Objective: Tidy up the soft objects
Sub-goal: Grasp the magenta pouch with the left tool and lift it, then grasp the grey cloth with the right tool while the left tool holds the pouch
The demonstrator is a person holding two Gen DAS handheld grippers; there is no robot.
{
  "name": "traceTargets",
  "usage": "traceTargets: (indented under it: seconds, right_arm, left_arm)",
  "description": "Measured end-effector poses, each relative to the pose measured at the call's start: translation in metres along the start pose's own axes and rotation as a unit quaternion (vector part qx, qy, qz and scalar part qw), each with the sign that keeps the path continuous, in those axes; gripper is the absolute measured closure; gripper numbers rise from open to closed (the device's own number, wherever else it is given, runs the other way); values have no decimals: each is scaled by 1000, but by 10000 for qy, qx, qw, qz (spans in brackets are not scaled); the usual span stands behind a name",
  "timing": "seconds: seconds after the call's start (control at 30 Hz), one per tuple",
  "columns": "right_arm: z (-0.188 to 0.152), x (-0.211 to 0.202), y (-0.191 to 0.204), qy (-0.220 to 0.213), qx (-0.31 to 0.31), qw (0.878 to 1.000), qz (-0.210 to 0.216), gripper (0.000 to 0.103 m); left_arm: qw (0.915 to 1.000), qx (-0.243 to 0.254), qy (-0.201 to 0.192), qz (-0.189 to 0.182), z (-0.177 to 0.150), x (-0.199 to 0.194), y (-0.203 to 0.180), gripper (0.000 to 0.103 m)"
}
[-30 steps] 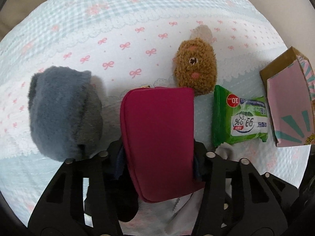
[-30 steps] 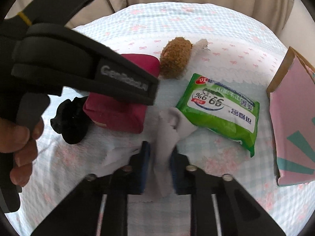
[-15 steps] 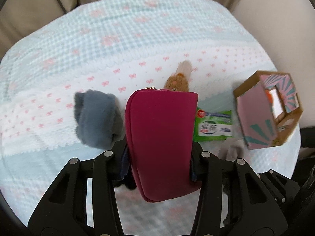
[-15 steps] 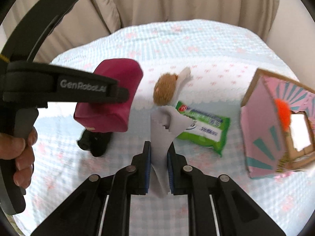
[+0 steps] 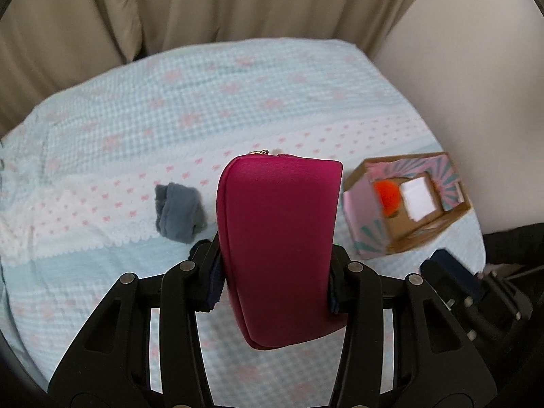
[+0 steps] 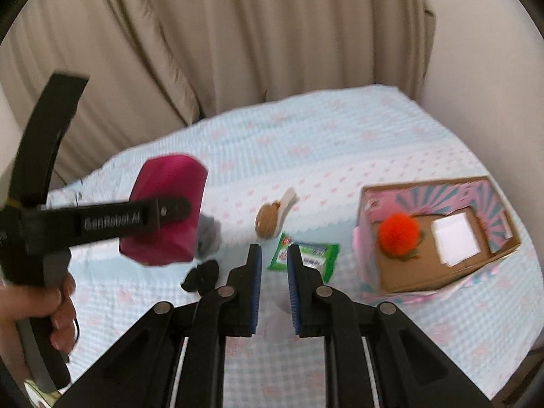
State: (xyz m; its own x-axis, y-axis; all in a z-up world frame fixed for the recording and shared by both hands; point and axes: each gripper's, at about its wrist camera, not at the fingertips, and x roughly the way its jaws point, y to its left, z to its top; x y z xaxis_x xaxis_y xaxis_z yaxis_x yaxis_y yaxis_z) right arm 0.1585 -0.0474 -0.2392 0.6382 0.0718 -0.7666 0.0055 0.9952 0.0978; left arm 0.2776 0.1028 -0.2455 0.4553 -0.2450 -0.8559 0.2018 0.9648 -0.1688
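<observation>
Beige curtains (image 6: 170, 51) are hanging behind a bed covered in a pale blue bedspread (image 5: 136, 108) with pink bows. You are holding the left gripper (image 5: 273, 258) above it, and its pads are pinching a magenta pouch (image 5: 278, 231) from both sides, zipper end pointing away from you. From the right wrist view, white lettering on that gripper's side is reading "GenRobot.AI", with your hand (image 6: 51, 312) wrapping the handle. The right gripper (image 6: 274, 255) is hovering with its blue pads drawn close, only a narrow gap between them and nothing showing in it. To the far right, a pink and teal box (image 6: 401, 272) is sitting open, with an orange pompom (image 6: 397, 234) and a white card (image 6: 455, 238) lying inside. Left of the box, a green wipes pack (image 6: 306, 255) is lying on the bedspread, its print too blurred to read. A brown plush (image 6: 267, 222) is lying just beyond the pack. A grey cloth (image 5: 180, 214) and a black item (image 6: 200, 275) are lying farther left.
</observation>
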Motion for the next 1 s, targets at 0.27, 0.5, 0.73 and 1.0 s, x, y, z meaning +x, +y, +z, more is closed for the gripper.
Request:
traceTargets:
  seconds: [0.27,0.5,0.73,1.0]
  right_arm:
    - [10,-28,-34,17,179,9997,138,89]
    - [-23,5,-43,542,-225,9974,411,87]
    - [-70,45,-46,364,-340,9979,425,9]
    - [-125,121,-59,826,-262,9961,-158,8]
  left_arm:
    - [9998,-36,-186,119,-5,-25,-20,62]
    - [9984,-455,-93,328,-41,-1,-2,62]
    - [9975,-557,105,417,-81,36,20,62]
    - [9980,-501,98,380,-115,73,42,62]
